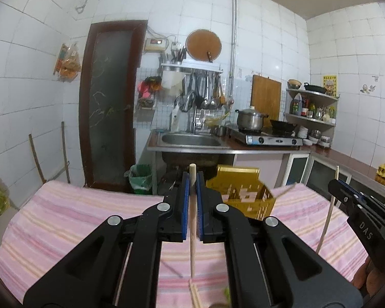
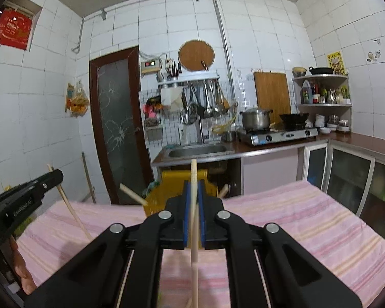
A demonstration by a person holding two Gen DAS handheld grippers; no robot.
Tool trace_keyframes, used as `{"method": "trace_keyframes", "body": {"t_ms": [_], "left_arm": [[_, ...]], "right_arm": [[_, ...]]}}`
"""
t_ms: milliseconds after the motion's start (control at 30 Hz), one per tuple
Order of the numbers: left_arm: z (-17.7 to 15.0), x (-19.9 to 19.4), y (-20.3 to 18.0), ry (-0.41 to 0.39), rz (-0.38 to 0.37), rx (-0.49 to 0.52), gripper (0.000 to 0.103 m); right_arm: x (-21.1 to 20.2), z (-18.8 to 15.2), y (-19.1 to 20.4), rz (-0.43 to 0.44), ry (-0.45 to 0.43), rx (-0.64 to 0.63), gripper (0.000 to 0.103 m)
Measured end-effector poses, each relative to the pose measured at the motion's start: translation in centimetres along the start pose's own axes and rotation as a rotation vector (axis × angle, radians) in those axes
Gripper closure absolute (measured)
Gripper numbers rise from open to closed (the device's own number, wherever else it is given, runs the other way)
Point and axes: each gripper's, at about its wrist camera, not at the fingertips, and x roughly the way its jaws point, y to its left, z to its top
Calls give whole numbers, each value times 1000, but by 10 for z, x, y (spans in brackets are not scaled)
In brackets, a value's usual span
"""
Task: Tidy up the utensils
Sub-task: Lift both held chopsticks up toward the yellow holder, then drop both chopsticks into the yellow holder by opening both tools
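Grippers: I have two, both raised above the pink striped cloth (image 1: 77,213) and pointing toward the kitchen counter.
Left gripper (image 1: 192,179): I hold it level; its blue pads (image 1: 184,205) are pressed together on one wooden chopstick (image 1: 192,231), which stands nearly upright, its top poking just above the fingertips and its lower end hanging toward the cloth.
Right gripper (image 2: 194,190): the same posture; its jaws are clamped on a second chopstick (image 2: 194,256), upright with a slight tilt.
Chopsticks, counted: I see one in each gripper, two sticking out of the yellow basket (image 2: 156,197) on either side, and a small bundle (image 1: 195,292) lying on the cloth at the bottom edge of the left view; I cannot count that bundle.
Basket: one, yellow, slotted, at the cloth's far edge, just beyond both grippers.
Cross-view: from the left camera the right gripper sits at the right edge, well apart, its chopstick slanting down.
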Motion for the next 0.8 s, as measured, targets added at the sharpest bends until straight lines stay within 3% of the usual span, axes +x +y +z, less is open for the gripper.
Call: {"method": "trace_keyframes", "body": {"t_ms": [500, 667, 800], "left_arm": [[103, 67, -41, -184, -80, -29, 99], [103, 106, -53, -202, -66, -10, 99], [83, 150, -52, -166, -43, -9, 99]], "right_arm": [[74, 100, 5, -7, -216, 38, 97], [113, 101, 0, -41, -255, 49, 97], [141, 83, -6, -79, -271, 48, 97]]}}
